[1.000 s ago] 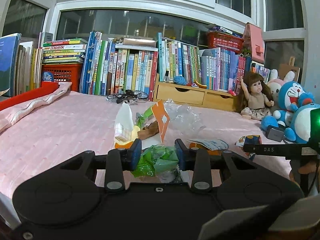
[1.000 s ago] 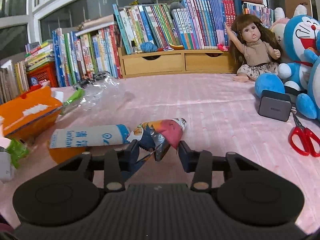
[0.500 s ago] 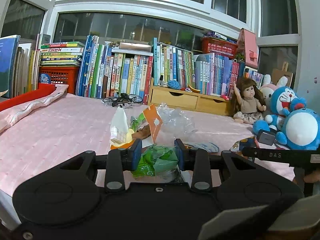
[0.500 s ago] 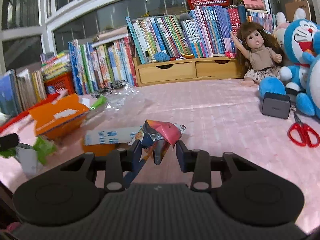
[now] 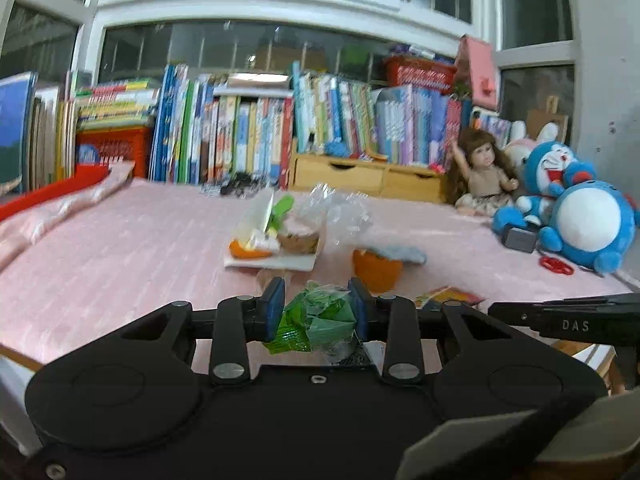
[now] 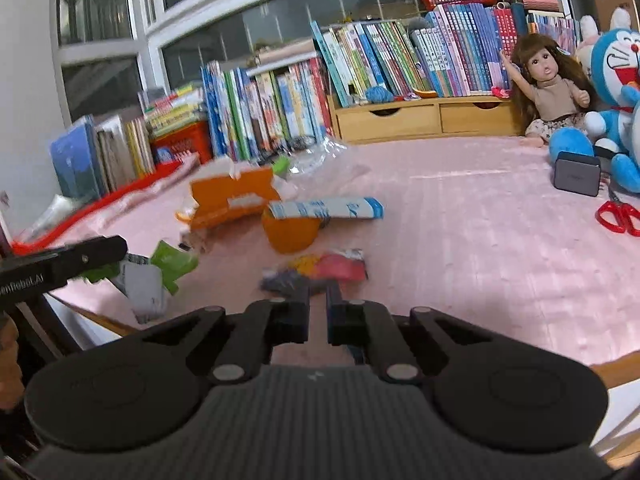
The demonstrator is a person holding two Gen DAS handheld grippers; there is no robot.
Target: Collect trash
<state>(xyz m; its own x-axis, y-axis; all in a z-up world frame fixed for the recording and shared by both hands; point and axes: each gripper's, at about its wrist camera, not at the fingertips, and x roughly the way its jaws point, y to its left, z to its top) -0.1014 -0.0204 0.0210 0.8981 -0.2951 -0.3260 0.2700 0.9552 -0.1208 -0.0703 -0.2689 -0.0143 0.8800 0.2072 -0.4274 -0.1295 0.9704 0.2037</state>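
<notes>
My left gripper (image 5: 316, 304) is shut on a crumpled green wrapper (image 5: 320, 318), with some clear and white scrap hanging under it. It hovers by the bed's near edge. The right wrist view shows that same bundle (image 6: 160, 272) at the left. My right gripper (image 6: 318, 300) has its jaws closing to a narrow slit. The near edge of a flat red, yellow and dark blue snack wrapper (image 6: 320, 270) is pinched at their tips. The rest of the wrapper rests on the pink bed cover (image 6: 460, 248). In the left wrist view that wrapper (image 5: 448, 296) lies just off the right gripper's finger (image 5: 520, 314).
An orange cup (image 6: 290, 234) bears a blue-white packet (image 6: 324, 208). Behind it are an orange carton (image 6: 232, 198), a white tray (image 5: 272, 262) of scraps and a clear plastic bag (image 5: 344, 216). Red scissors (image 6: 618, 218), a grey box (image 6: 576, 178), a doll and plush toys sit right; books line the back.
Both grippers have drawn back toward the bed's near edge. The right jaws have narrowed from wide apart to almost together on the snack wrapper. The left still holds the green wrapper.
</notes>
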